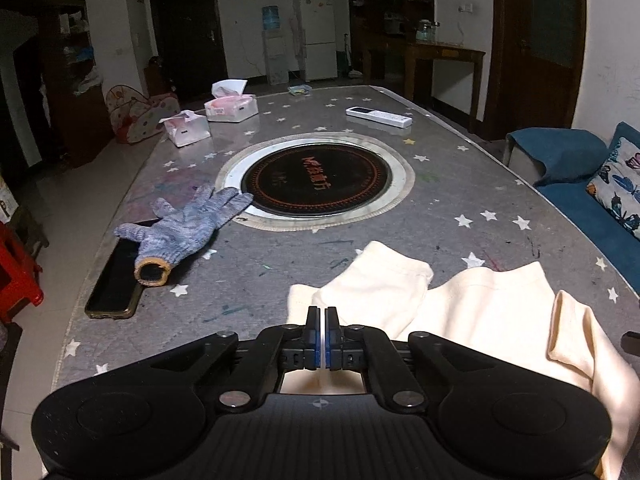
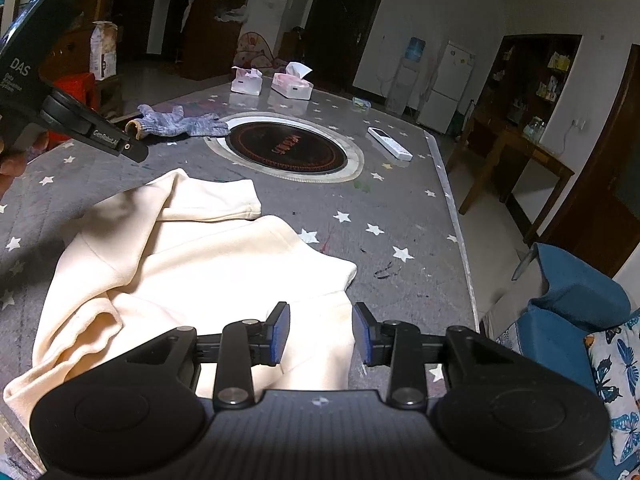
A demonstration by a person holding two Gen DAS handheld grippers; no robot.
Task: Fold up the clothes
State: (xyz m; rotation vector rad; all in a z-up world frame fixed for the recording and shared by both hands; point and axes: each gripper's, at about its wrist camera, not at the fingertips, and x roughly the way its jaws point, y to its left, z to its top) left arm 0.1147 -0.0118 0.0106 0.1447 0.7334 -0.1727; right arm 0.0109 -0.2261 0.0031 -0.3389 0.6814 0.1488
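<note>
Garment (image 2: 192, 256) near table (image 2: 400, 208) edge; L fingers (image 1: 310, 322) closed, R fingers (image 2: 280, 332) apart.

Left gripper (image 1: 323, 312) at six o'clock in its own view, blue-padded fingers (image 1: 316, 334) pressed together, pale fabric pinched between them. Right gripper (image 2: 320, 334) at six o'clock in its view, fingers spread wide apart. Left gripper's black body at ten o'clock there, hand (image 2: 16, 156) gripping it.

The black left gripper (image 2: 134, 152) reads "DAS" on its body and "GenRobot.AI" on its arm. Orange characters ring the round black inset cooktop (image 2: 286, 147), too blurred to read.
</note>
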